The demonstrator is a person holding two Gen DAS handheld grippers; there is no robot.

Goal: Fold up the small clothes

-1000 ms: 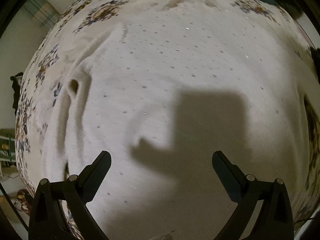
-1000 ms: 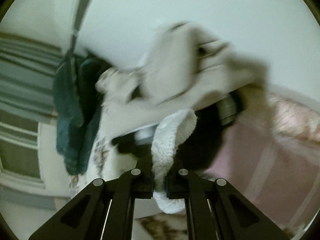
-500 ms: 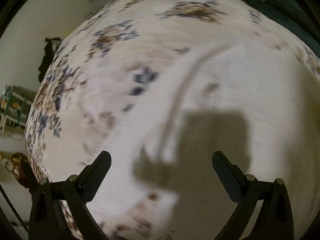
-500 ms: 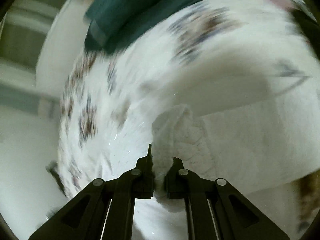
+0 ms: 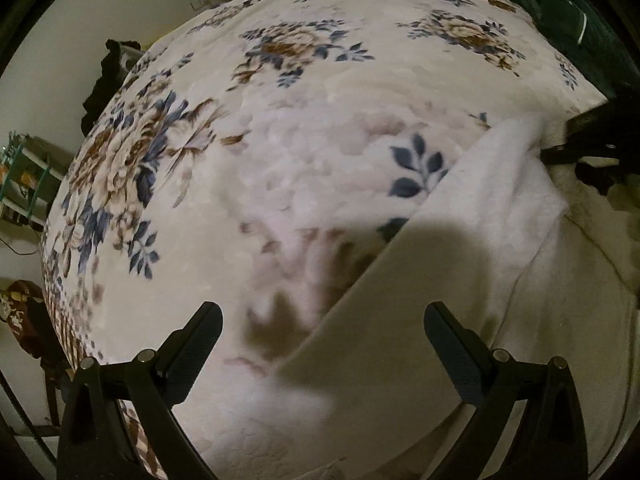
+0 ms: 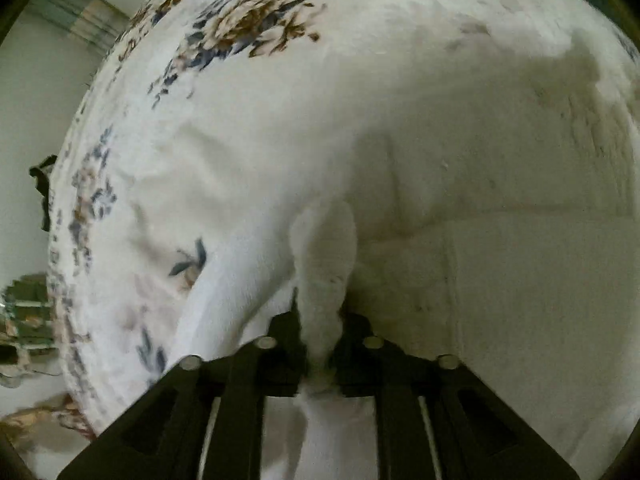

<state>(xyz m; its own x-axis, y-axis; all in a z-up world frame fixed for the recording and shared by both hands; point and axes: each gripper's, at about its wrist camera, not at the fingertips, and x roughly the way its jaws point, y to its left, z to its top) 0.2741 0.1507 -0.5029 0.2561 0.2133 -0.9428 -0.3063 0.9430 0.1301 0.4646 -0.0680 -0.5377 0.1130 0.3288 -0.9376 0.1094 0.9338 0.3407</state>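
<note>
A white fleece garment (image 5: pixel 460 280) lies on the floral bedspread (image 5: pixel 280 120), filling the right and lower part of the left wrist view. My left gripper (image 5: pixel 322 344) is open and empty, just above the garment's left edge. My right gripper (image 6: pixel 322 332) is shut on a bunched fold of the same white garment (image 6: pixel 500 280), which spreads out to the right of it. The right gripper also shows as a dark shape at the garment's far corner in the left wrist view (image 5: pixel 580 152).
The floral bedspread (image 6: pixel 248 28) covers the bed. A dark green cloth (image 5: pixel 576 28) lies at the bed's far right. A green shelf rack (image 5: pixel 24 172) and dark clothing (image 5: pixel 108 76) stand beyond the bed's left edge.
The right gripper has swung down from facing the room to the bed, still holding the white fleece. The left gripper has shifted left, so the garment's edge now crosses its view.
</note>
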